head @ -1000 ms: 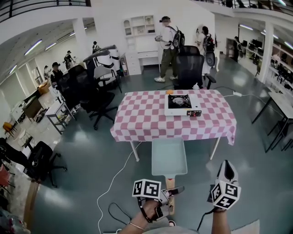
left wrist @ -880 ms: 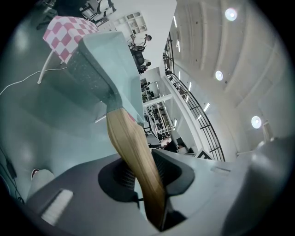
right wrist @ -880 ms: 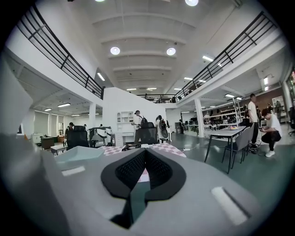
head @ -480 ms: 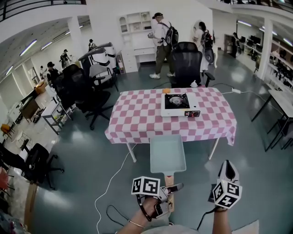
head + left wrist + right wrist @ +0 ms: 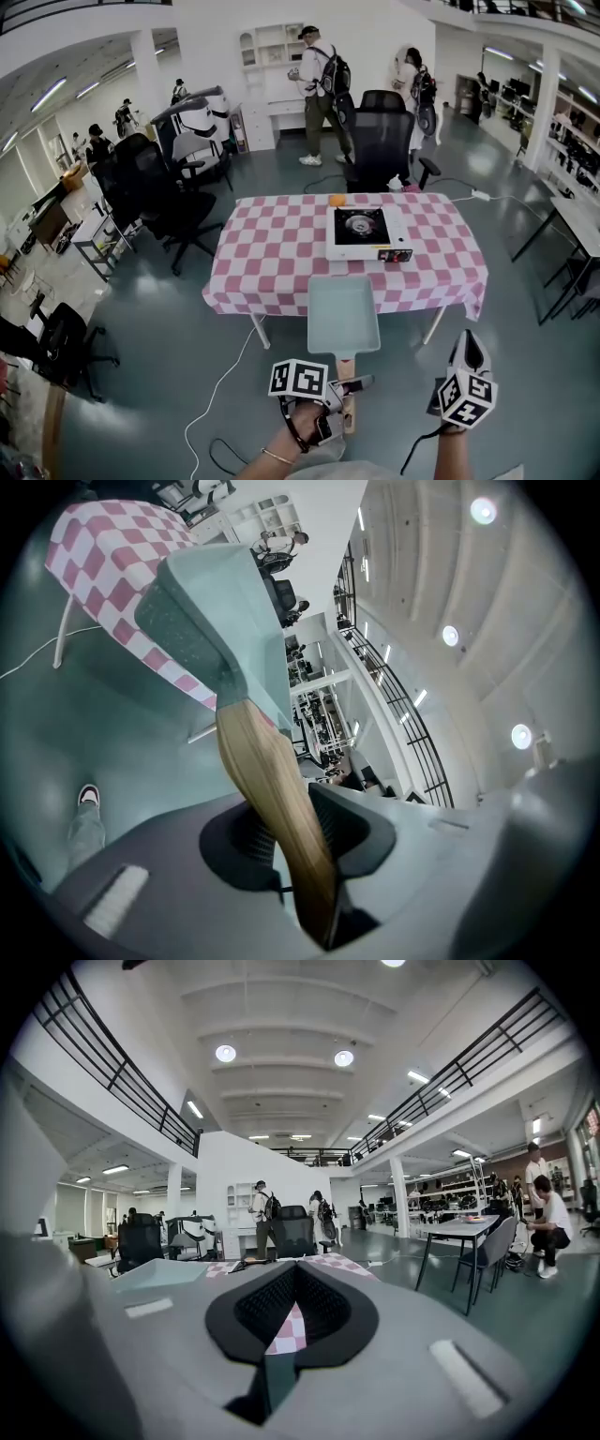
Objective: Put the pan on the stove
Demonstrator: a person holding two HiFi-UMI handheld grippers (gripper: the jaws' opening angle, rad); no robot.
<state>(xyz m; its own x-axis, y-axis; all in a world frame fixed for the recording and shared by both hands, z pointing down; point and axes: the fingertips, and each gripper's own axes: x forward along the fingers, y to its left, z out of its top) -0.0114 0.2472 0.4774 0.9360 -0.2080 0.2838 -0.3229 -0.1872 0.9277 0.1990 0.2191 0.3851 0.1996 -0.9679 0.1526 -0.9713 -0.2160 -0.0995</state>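
A pale teal square pan (image 5: pixel 343 317) with a wooden handle (image 5: pixel 348 394) hangs in front of me above the floor, its far edge over the table's near edge. My left gripper (image 5: pixel 352 386) is shut on that handle; in the left gripper view the handle (image 5: pixel 272 789) runs between the jaws to the pan (image 5: pixel 202 621). The white portable stove (image 5: pixel 361 231) with a black burner sits on the pink checked table (image 5: pixel 272 253), right of centre. My right gripper (image 5: pixel 467 342) is shut and holds nothing, level with the left one and to the right of the pan (image 5: pixel 155 1274).
A small orange object (image 5: pixel 337 200) lies behind the stove. Black office chairs (image 5: pixel 380 136) stand behind the table and to its left (image 5: pixel 159 192). A white cable (image 5: pixel 220 394) runs over the floor. People (image 5: pixel 314 89) stand at the back. A grey table (image 5: pixel 572 225) stands at the right.
The table and stove have come closer and now sit lower in the head view. Both grippers and the pan advanced together toward the table. A person at the back stepped left.
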